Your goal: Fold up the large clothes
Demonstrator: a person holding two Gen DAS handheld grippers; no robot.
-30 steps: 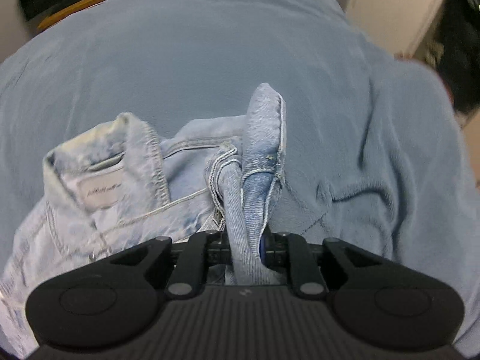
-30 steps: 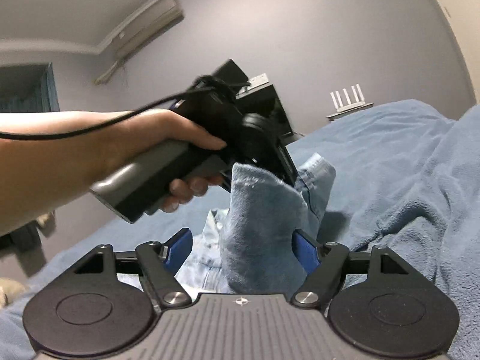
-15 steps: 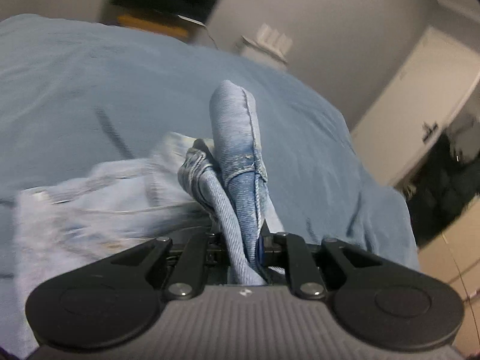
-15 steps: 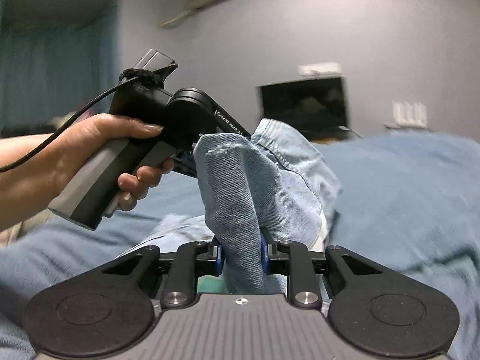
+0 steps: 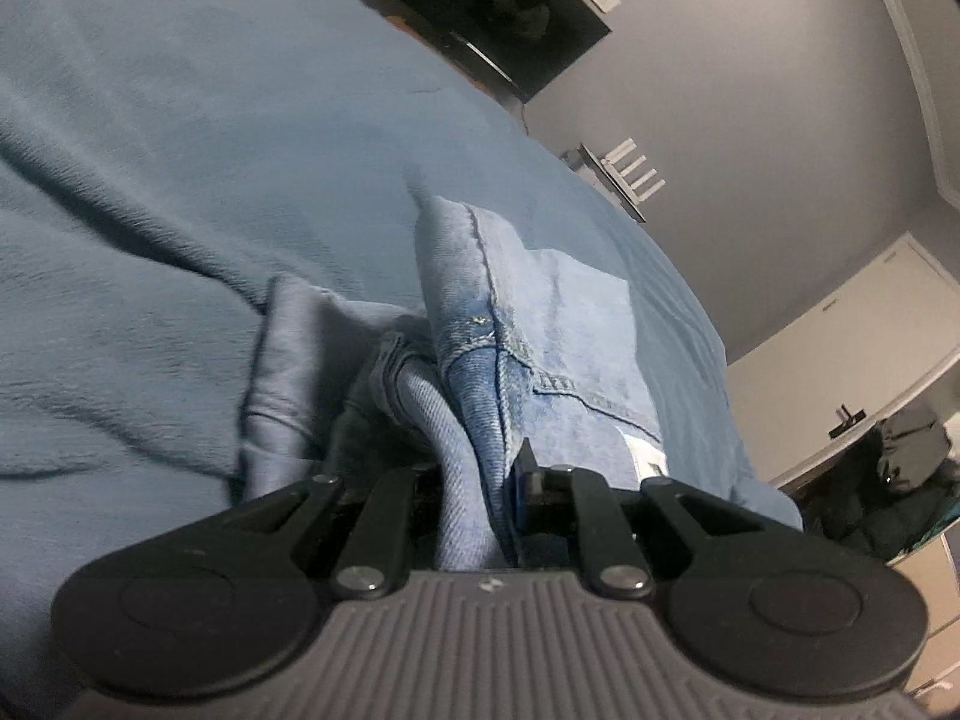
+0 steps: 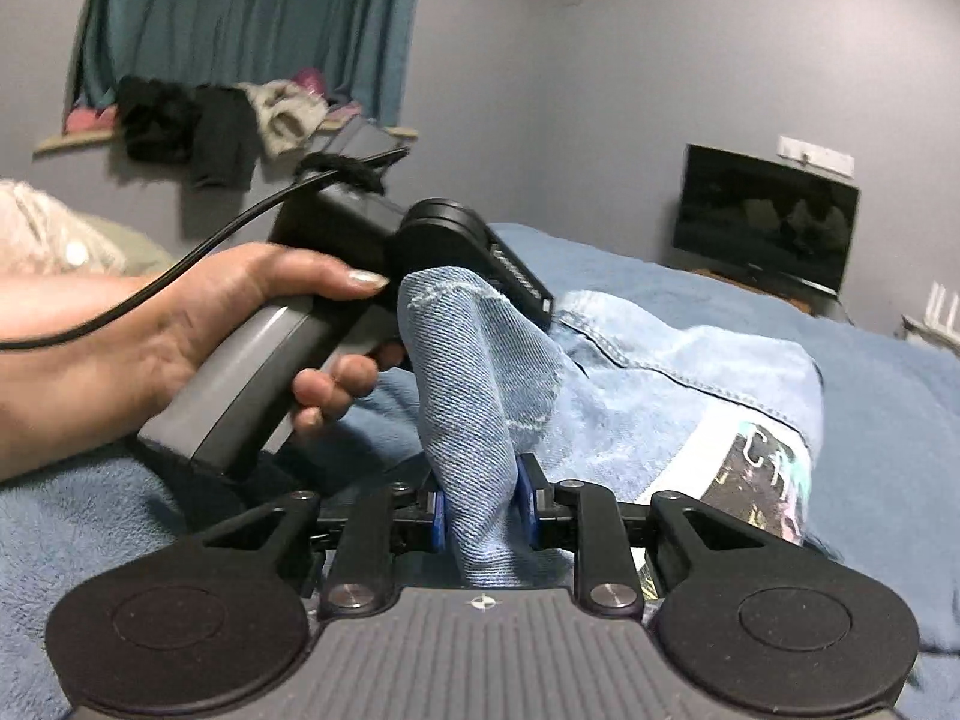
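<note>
Denim jacket [image 6: 630, 372] lies bunched on blue blanket [image 5: 180, 210]; left gripper [image 5: 480, 480] pinches a seamed fold; right gripper [image 6: 480, 510], just closed, clamps another fold; hand [image 6: 198, 324] holds left gripper's handle.

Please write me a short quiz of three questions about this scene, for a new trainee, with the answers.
1. True or false: the right gripper is open and empty.
2. What lies under the denim jacket? A) bare floor B) blue blanket C) wooden table
3. What is the left gripper shut on?

Key
1. False: it is shut on a fold of the jacket.
2. B, the blanket.
3. Bunched jacket denim, with a seam showing.
</note>
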